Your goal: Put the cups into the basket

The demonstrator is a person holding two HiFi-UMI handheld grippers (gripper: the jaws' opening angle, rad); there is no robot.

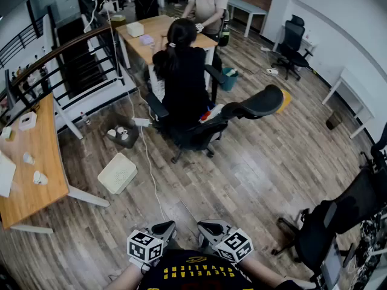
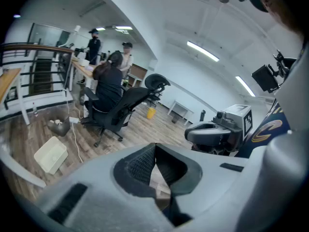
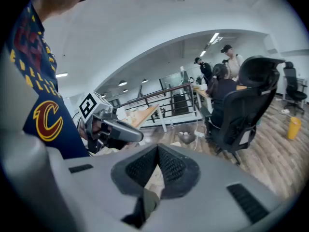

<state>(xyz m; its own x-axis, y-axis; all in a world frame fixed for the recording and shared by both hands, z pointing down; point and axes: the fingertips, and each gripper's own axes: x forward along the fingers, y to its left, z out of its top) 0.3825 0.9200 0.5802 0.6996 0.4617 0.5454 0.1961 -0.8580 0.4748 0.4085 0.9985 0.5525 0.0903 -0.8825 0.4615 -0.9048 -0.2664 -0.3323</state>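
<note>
Two small white cups [image 1: 28,158] [image 1: 39,177] stand on the wooden table [image 1: 36,144] at the left. A dark basket [image 1: 123,135] on the floor beside it holds a few white cups; it also shows in the left gripper view [image 2: 59,126] and in the right gripper view [image 3: 186,137]. My left gripper [image 1: 164,227] [image 2: 155,159] and right gripper [image 1: 210,227] [image 3: 157,162] are held side by side close to my chest, far from the cups. Both are shut, with nothing between the pads.
A white square box [image 1: 118,173] lies on the wooden floor near the basket, with a white cable [image 1: 148,162] running past it. A seated person [image 1: 181,80] on an office chair [image 1: 242,110] is ahead. More chairs [image 1: 326,222] stand at the right, a railing [image 1: 66,59] at the left.
</note>
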